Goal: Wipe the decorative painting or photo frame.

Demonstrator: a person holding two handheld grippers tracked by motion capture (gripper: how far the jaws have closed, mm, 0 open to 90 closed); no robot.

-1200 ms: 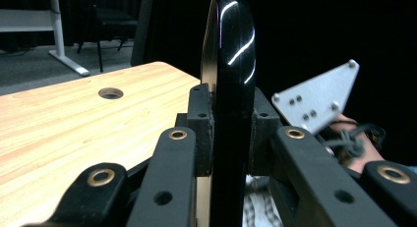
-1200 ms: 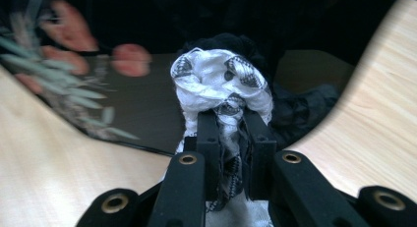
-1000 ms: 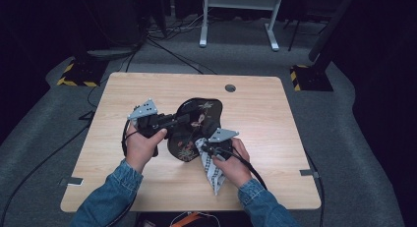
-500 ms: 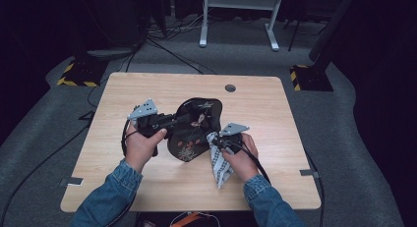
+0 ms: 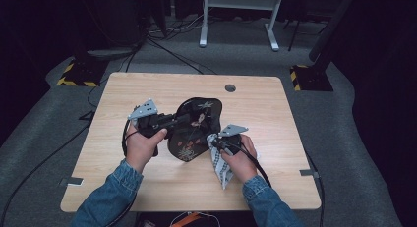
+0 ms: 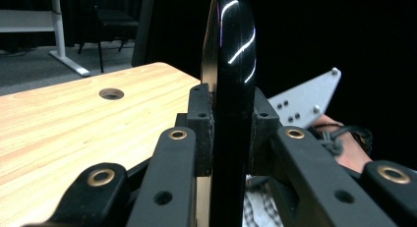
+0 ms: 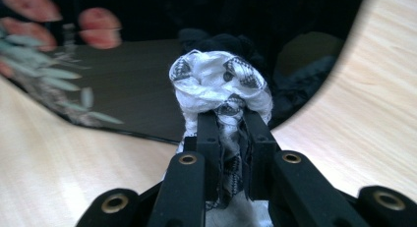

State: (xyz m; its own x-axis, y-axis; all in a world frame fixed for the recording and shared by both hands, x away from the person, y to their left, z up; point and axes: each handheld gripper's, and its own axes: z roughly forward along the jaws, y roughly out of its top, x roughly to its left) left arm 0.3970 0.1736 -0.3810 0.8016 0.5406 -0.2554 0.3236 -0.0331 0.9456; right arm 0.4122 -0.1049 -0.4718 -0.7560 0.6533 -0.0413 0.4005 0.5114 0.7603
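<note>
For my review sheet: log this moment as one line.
left gripper: shut on black tray rim, tilted | right gripper: shut on white cloth at tray face | table

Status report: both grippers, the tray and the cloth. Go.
Left gripper shut on black tray, gripping its rim, tray held on edge. Right gripper shut on bunched white patterned cloth, close to tray's glossy face. Nothing in the way on table.

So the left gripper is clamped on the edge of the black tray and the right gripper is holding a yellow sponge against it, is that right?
Not quite. The right gripper holds no yellow sponge: its fingers are shut on a bunched white patterned cloth, as the right gripper view shows. The rest stands: the left gripper is clamped on the edge of the black tray.
</note>
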